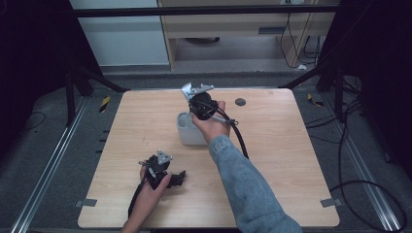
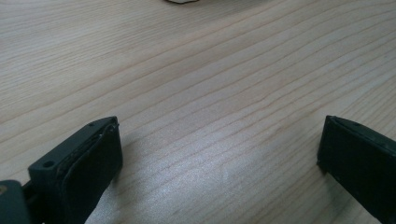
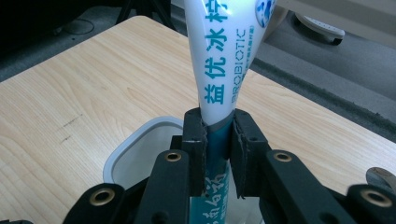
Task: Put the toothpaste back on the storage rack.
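Pale wooden tabletop (image 1: 291, 160) carries a white plastic tub (image 3: 140, 149) near its far-centre; above it, right gripper (image 3: 218, 140) is clamped on a white-and-teal tube (image 3: 219, 60). Near the front-left edge, left gripper (image 2: 219, 154) rests, jaws apart.

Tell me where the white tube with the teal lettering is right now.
The white tube is clamped between the right gripper jaws in the right gripper view, sticking out beyond them over the white container near the table's middle.
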A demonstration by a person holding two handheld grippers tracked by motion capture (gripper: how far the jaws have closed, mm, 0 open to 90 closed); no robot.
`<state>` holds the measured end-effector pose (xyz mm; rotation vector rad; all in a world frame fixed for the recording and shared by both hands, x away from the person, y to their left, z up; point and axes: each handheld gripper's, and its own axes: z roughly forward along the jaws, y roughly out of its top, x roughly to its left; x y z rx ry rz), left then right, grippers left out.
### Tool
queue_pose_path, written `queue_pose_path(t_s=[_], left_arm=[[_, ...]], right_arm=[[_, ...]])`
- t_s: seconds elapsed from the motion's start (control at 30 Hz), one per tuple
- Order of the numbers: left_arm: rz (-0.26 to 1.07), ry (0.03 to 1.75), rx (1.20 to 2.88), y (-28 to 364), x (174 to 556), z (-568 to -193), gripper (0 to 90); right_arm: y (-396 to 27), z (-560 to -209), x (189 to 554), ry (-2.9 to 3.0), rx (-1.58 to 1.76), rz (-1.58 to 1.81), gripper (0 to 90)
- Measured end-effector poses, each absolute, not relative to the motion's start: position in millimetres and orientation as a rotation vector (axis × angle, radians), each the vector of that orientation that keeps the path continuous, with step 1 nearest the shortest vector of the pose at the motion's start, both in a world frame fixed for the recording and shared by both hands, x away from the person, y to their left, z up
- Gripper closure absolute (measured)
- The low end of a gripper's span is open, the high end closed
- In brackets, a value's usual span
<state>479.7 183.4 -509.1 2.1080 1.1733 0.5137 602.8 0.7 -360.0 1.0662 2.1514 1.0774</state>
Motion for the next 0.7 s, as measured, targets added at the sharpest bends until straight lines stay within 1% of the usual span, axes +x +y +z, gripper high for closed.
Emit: queue_pose_path(t_s=[0.7], left_arm=[[0.513, 1.173, 2.108, 183.4, 479.7, -509.2, 0.0]], right_arm=[[-1.2, -373.6, 603.6, 2.176, 1.086, 1.044, 77.4]])
